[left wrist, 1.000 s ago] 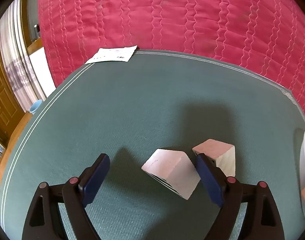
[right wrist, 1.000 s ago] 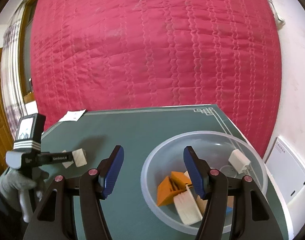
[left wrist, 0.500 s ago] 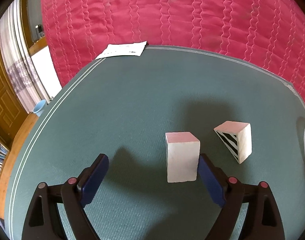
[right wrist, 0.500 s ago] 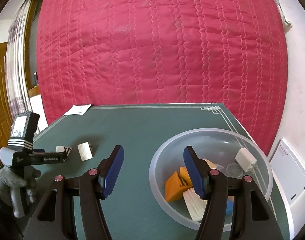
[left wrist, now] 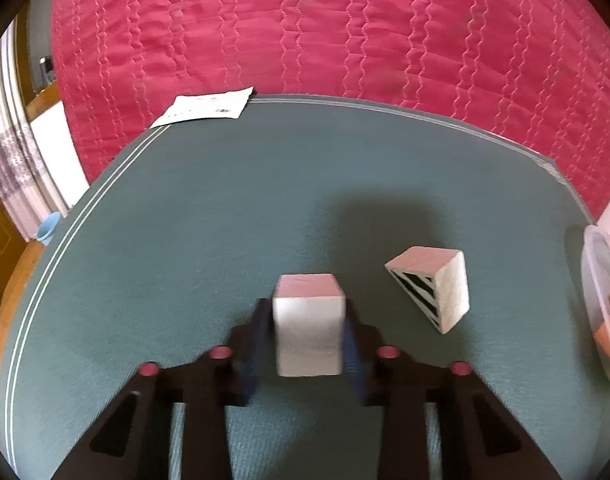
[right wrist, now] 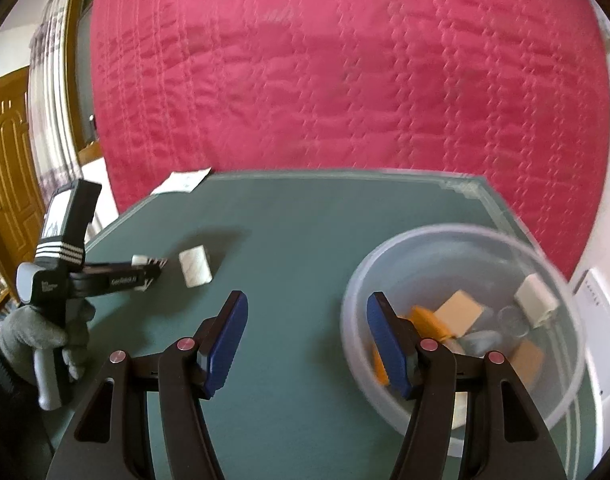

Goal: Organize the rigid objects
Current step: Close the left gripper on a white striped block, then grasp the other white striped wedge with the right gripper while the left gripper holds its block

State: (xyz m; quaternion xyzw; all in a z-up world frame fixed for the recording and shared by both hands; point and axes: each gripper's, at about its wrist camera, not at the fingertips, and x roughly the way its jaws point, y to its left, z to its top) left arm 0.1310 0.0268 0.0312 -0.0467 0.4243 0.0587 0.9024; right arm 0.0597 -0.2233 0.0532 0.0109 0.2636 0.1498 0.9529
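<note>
The left tongs [left wrist: 307, 344] are closed narrow on a white block [left wrist: 308, 324], its long axis running straight away toward 12 o'clock. A second block [left wrist: 433, 286], striped on one face, lies at 2 o'clock from it on the green table [left wrist: 225, 208], apart. The right tongs [right wrist: 307, 340] gape wide, holding nothing, with the clear bowl [right wrist: 457, 236] of mixed pieces at 3 o'clock.

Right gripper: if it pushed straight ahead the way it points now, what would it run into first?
Probably nothing close. The right gripper is open over bare green table, with the plastic bowl off to its right. Straight ahead lies only the table's far edge, then the red quilt; depth is hard to judge.
</note>
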